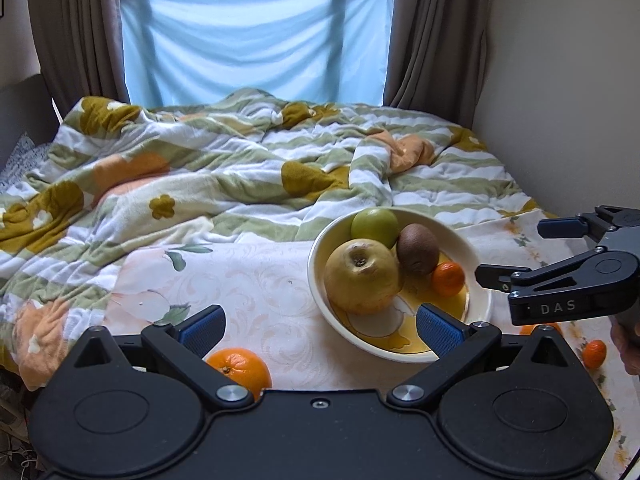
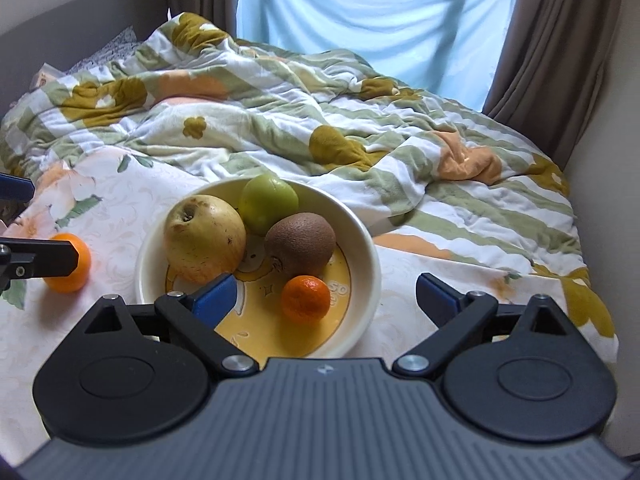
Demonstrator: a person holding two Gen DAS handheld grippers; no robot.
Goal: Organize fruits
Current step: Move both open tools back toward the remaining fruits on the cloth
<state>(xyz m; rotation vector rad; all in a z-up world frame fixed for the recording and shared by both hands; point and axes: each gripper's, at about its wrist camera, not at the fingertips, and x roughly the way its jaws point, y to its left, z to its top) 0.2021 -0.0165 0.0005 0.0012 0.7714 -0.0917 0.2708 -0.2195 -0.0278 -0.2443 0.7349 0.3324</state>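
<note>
A cream bowl (image 1: 314, 268) (image 2: 370, 256) sits on a floral cloth on the bed. In it lie a yellow apple (image 1: 362, 276) (image 2: 204, 236), a green apple (image 1: 374, 226) (image 2: 270, 202), a kiwi (image 1: 418, 252) (image 2: 300, 244) and a small mandarin (image 1: 448, 278) (image 2: 306, 300). An orange (image 1: 240, 368) (image 2: 68, 276) rests on the cloth left of the bowl. My left gripper (image 1: 320, 330) (image 2: 24, 224) is open and empty, its left finger by the orange. My right gripper (image 2: 326, 294) (image 1: 516, 252) is open wide above the bowl's near rim, the mandarin lying free below its fingers.
Another mandarin (image 1: 594, 354) lies on the cloth right of the bowl, and an orange fruit (image 1: 534, 327) peeks from behind the right gripper. A rumpled striped blanket (image 1: 240, 168) covers the bed behind. A wall (image 1: 560, 120) runs along the right side.
</note>
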